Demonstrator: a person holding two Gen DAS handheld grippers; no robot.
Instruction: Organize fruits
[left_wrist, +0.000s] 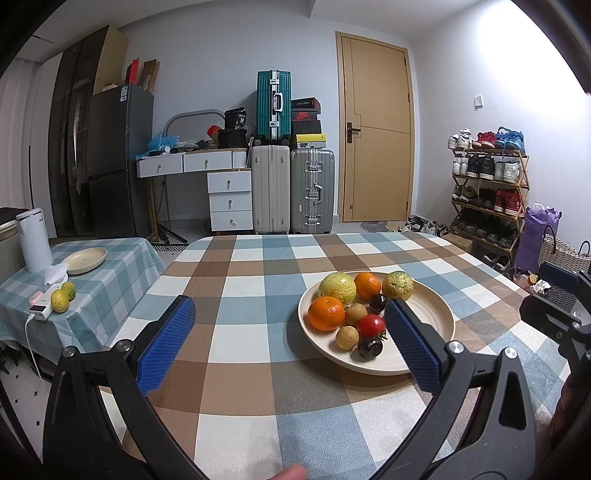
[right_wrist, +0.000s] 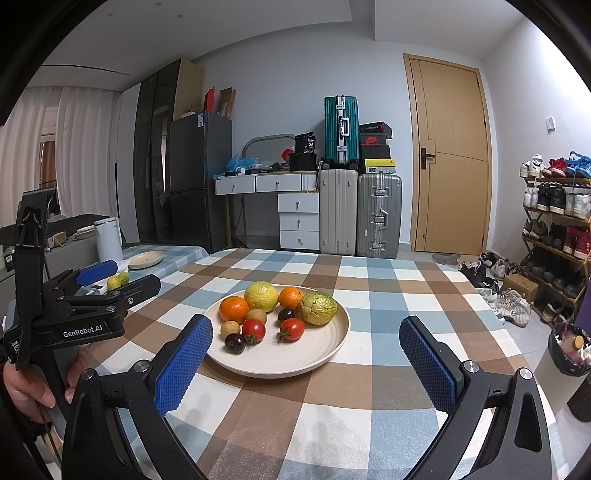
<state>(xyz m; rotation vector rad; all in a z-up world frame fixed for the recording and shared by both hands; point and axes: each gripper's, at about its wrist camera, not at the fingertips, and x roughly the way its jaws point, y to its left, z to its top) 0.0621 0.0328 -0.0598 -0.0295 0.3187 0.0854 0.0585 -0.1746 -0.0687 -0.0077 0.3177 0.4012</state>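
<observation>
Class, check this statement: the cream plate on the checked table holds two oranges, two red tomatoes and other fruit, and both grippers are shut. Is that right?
One detail is wrong: both grippers are open, not shut. The left wrist view shows the left gripper with its jaws wide apart, and the right wrist view shows the same for the right gripper. The cream plate does hold two oranges and two red tomatoes.

A lived-in home: fridge (right_wrist: 201, 177), 3 suitcases (right_wrist: 378, 216) (stacked), shoe rack (left_wrist: 487, 195).

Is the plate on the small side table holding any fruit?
No. In the left wrist view that side plate is bare; the two green-yellow citrus fruits sit beside it on the cloth.
</observation>
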